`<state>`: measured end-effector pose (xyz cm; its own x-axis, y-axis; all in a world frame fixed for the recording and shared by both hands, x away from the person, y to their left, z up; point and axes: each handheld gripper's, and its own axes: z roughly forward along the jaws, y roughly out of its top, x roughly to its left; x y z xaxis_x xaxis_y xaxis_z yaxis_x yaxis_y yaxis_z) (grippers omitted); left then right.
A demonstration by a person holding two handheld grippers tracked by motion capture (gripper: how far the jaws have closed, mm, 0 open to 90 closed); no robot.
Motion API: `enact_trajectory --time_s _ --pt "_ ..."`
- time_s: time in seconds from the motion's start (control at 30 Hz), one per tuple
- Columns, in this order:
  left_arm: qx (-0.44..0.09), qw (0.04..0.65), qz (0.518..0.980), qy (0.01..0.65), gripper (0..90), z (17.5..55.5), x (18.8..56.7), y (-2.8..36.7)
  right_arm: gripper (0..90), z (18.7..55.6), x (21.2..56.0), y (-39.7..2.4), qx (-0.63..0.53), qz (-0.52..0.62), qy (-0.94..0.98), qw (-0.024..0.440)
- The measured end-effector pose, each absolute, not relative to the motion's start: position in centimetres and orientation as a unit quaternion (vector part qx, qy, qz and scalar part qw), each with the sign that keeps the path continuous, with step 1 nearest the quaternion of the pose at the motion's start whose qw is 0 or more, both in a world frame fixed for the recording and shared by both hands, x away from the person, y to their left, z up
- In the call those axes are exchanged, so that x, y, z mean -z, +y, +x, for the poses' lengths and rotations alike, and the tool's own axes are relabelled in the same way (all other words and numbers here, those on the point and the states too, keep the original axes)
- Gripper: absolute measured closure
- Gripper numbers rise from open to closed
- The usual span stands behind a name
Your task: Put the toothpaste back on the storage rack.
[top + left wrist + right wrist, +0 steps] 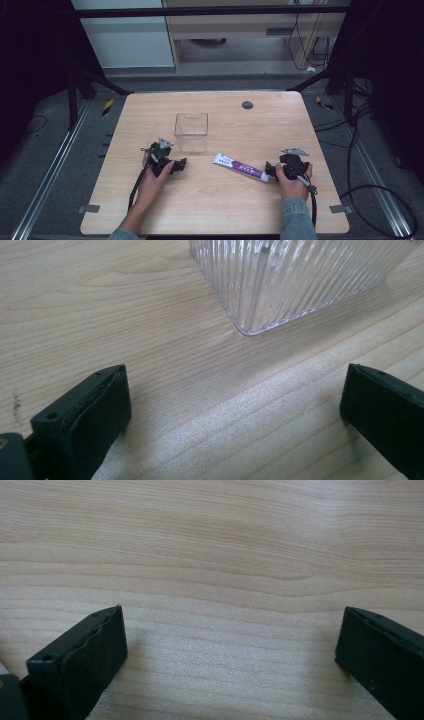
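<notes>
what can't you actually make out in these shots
- Tube print: too small to read in the high view; its cap end is hidden by the right gripper.
- Clear box: its top is cut off by the edge in the left gripper view.
- Dark round spot on the table: too small to identify.

This looks like a lab or test bay — a recording rig rather than a home. A light wood counter (215, 200) stands alone on grey carpet, flanked by metal floor rails (45, 185) at 9 and 3 o'clock and framed by black struts (102, 82) and dark curtains. Loose black cables (380, 195) trail over the floor at 3 o'clock, and at 12 o'clock sits a pale office desk (250, 25) with more wiring — plain institutional furniture.
</notes>
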<state>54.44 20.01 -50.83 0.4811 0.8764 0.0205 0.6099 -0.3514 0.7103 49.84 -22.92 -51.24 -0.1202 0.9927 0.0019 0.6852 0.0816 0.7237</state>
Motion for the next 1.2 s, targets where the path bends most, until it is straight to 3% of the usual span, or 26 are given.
enact_trajectory --time_s 0.1,0.17,0.23,0.5,0.67,1.2 --pt "-0.204 0.326 0.796 0.466 0.0 54.5 50.8 20.0 2.2 49.7 51.2 -22.9 -0.300 0.602 0.694 0.255" --pt "-0.204 0.326 0.797 0.466 0.0 54.5 50.8 20.0 10.4 49.3 51.1 -23.0 -0.310 0.590 0.699 0.260" --pt "-0.204 0.326 0.797 0.466 0.0 54.5 50.8 20.0 7.7 48.7 50.5 -23.2 -0.315 0.583 0.700 0.267" --pt "-0.204 0.326 0.797 0.466 0.0 54.5 50.8 20.0 12.7 47.3 46.0 -22.2 -0.342 0.525 0.727 0.281" --pt "-0.204 0.326 0.797 0.466 0.0 54.5 50.8 20.0 13.8 48.0 44.2 -21.0 -0.326 0.483 0.766 0.271" --pt "-0.204 0.327 0.796 0.467 0.0 54.5 50.8 20.0 28.6 52.1 43.0 -16.7 -0.281 0.411 0.844 0.201"
